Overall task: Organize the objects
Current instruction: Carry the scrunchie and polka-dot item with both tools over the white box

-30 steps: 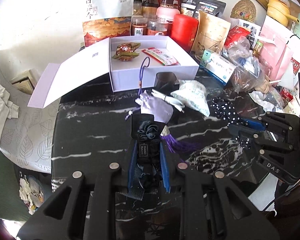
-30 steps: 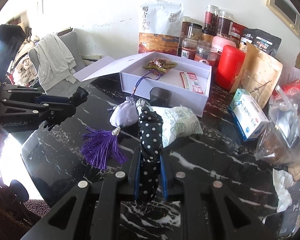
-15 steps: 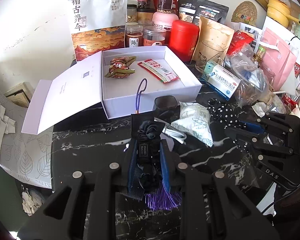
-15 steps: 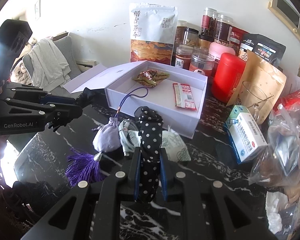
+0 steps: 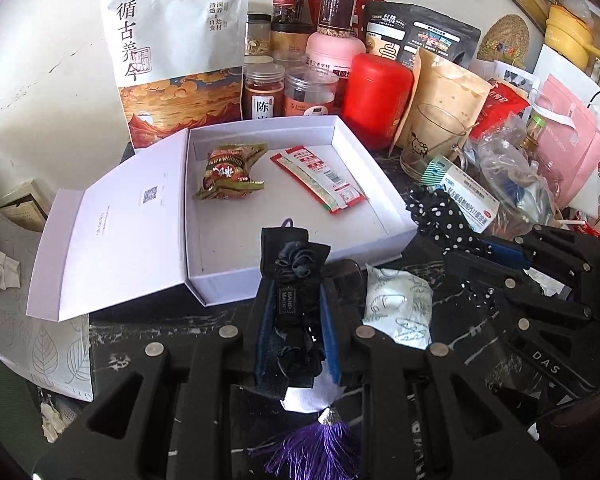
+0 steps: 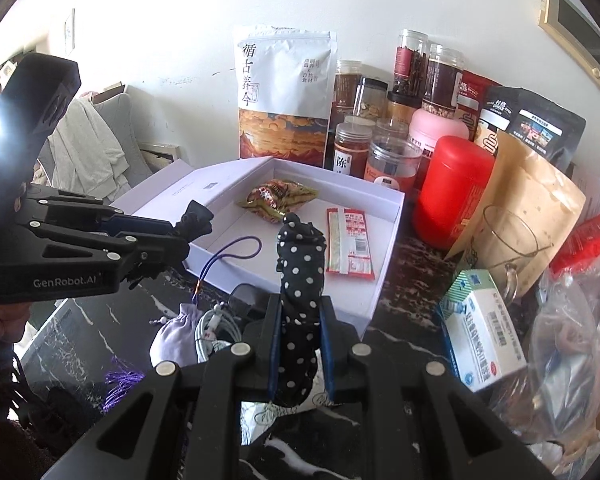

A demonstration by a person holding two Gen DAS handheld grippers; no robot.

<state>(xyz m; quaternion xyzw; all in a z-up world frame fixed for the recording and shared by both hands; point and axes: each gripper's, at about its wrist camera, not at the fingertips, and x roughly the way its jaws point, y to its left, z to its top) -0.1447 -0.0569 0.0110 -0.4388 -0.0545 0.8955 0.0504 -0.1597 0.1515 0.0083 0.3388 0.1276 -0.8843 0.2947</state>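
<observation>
Carrying to the box: both tools are loaded and held near the front edge of the open white box (image 5: pixel 364 184); by my reading this is the delivery step, not yet finished.
Left tool: the left tool (image 5: pixel 296 312) is pinched on a black fabric flower clip (image 5: pixel 296 268), whose tip hangs over the box's front wall.
Right tool: the right tool (image 6: pixel 300 320) is clamped on a black polka-dot cloth piece (image 6: pixel 302 272), standing upright just in front of the box's near side.
Already in the box: a green-and-red snack packet (image 5: pixel 230 172) and a red-and-white sachet (image 5: pixel 320 180) lie on its floor; a purple cord loop (image 6: pixel 240 252) trails over the front wall.
Waiting on the table: a lilac pouch (image 6: pixel 176 336) with a purple tassel (image 5: pixel 316 448), a white cable (image 6: pixel 210 332) and a pale printed bag (image 5: pixel 398 308) sit on the black marble table (image 5: pixel 140 344) just before the box.
Left to do: release both pieces inside, then collect those loose things; whether the jars and bags behind belong to the job, I cannot tell.
</observation>
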